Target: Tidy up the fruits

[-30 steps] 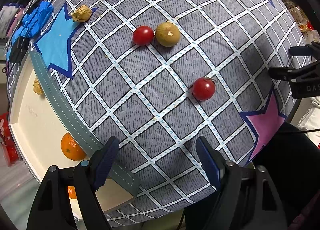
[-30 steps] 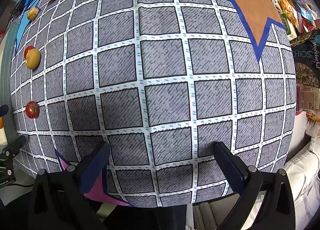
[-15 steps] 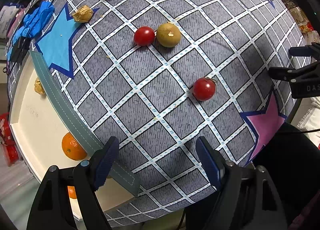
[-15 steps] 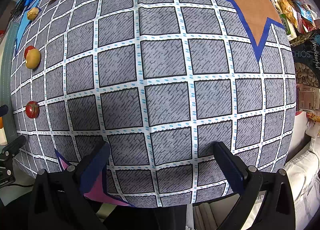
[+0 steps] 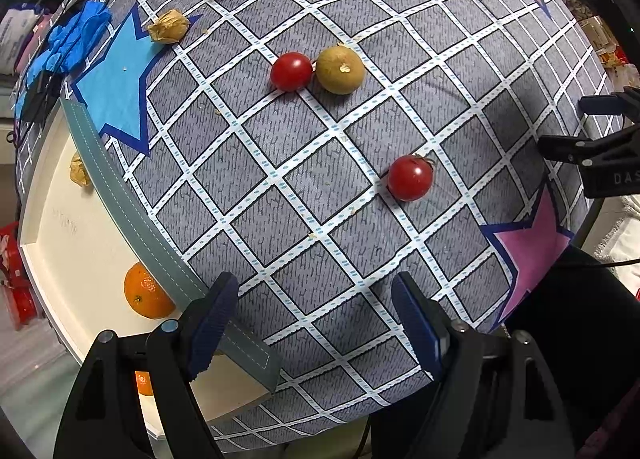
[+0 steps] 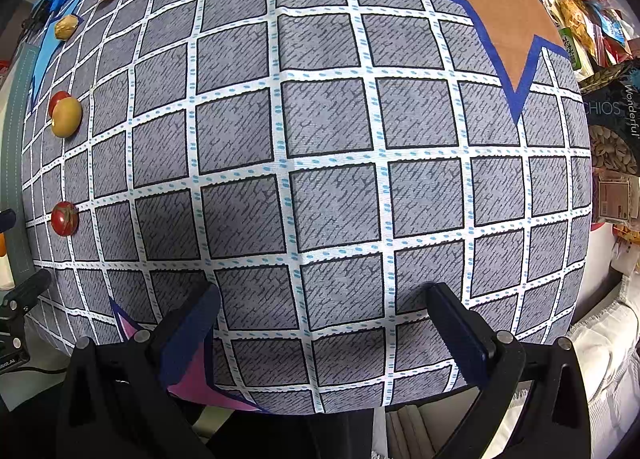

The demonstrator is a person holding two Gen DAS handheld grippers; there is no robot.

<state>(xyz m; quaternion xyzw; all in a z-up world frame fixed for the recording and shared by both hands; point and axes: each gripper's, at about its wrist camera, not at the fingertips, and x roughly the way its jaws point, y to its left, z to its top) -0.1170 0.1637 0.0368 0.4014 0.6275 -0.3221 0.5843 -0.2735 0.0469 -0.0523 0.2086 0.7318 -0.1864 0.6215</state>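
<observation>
Surface (image 5: pixel 320 187) under checked cloth carries loose fruits. White tray (image 5: pixel 80 243) at left edge holds orange (image 5: pixel 145 291).

Green-brown round fruit (image 5: pixel 340 69) touches cherry tomato (image 5: pixel 291 71): firm, light, prone to roll.

Nearer cherry tomato (image 5: pixel 410 178) thin-skinned, slippery; I'd pinch gently across its middle.

My left gripper (image 5: pixel 316 323) wide open, empty. Right gripper (image 6: pixel 320 331) likewise, over bare cloth.

Left tongs (image 5: pixel 316 323), right tongs (image 6: pixel 324 323): black frames, navy ribbed pads, silver screws.
</observation>
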